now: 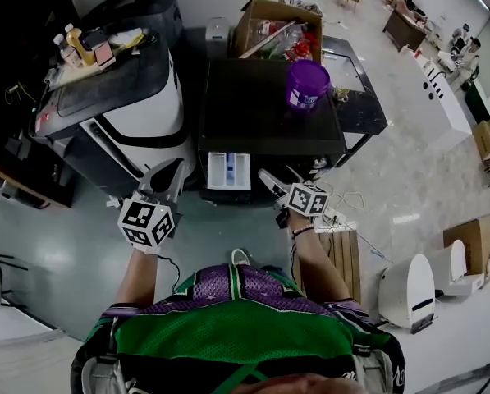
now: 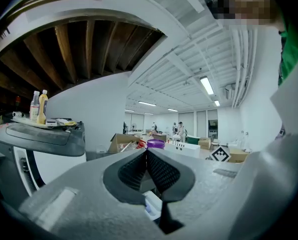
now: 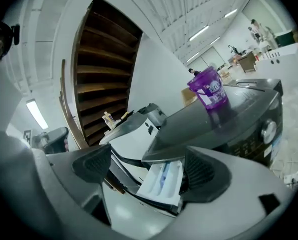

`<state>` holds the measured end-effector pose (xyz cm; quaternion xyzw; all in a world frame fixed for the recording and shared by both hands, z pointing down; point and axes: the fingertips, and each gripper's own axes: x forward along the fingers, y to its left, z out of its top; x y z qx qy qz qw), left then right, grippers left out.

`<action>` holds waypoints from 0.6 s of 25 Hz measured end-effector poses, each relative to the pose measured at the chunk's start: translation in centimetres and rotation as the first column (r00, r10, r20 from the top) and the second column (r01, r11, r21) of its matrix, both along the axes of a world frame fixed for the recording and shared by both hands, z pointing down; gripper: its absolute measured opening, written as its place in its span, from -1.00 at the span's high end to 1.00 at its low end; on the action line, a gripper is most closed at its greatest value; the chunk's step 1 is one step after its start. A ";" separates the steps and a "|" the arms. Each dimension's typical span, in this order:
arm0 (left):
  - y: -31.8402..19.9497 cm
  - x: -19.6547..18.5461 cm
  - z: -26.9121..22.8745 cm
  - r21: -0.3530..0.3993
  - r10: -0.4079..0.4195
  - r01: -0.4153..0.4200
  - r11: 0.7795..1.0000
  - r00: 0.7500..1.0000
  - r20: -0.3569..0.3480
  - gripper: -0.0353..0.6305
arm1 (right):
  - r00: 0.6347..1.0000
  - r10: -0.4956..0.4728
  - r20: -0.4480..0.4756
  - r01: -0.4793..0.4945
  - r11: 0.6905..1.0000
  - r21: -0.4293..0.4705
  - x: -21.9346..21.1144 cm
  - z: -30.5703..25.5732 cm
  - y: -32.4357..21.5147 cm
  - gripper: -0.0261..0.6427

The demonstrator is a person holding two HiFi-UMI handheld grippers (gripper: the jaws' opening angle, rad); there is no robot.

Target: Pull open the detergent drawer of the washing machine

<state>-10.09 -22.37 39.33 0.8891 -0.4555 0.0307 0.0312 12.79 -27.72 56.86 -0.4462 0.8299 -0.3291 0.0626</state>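
Drawer (image 1: 228, 171) open, purple tub (image 1: 308, 83) on washer top (image 1: 253, 113)

Most of the detergent drawer (image 2: 151, 204) is hidden behind the left tool (image 2: 147, 155).

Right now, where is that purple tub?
In the head view, the purple tub stands on top of the washing machine, near its far right corner, beside the cardboard box.
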 end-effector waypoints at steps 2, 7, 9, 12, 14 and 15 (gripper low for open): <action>-0.4 0.1 -0.2 -0.009 0.002 -0.002 1.000 1.000 -0.025 0.84 | 1.000 -0.005 -0.004 0.005 0.999 0.035 0.0 -2.2 -0.3 -0.44; -1.3 0.3 -1.1 0.017 -0.012 0.012 1.000 1.000 0.001 0.84 | 0.995 -0.046 -0.094 0.060 0.987 0.151 -1.6 -8.1 -0.3 -0.44; -1.5 0.5 -1.8 0.037 -0.013 0.013 0.999 1.000 0.005 0.84 | 0.991 -0.064 -0.118 0.087 0.975 0.204 -2.4 -10.7 0.1 -0.44; -1.9 0.6 -2.8 0.061 -0.017 0.018 0.998 1.000 -0.007 0.84 | 0.984 -0.079 -0.157 0.120 0.953 0.277 -3.8 -14.2 0.6 -0.44; -2.0 0.7 -3.4 0.072 -0.018 0.020 0.997 1.000 -0.021 0.84 | 0.980 -0.076 -0.184 0.134 0.937 0.323 -4.4 -16.3 1.1 -0.44; -2.1 0.8 -3.7 0.076 -0.018 0.020 0.997 0.999 -0.028 0.84 | 0.978 -0.070 -0.197 0.136 0.927 0.349 -4.5 -17.4 1.4 -0.43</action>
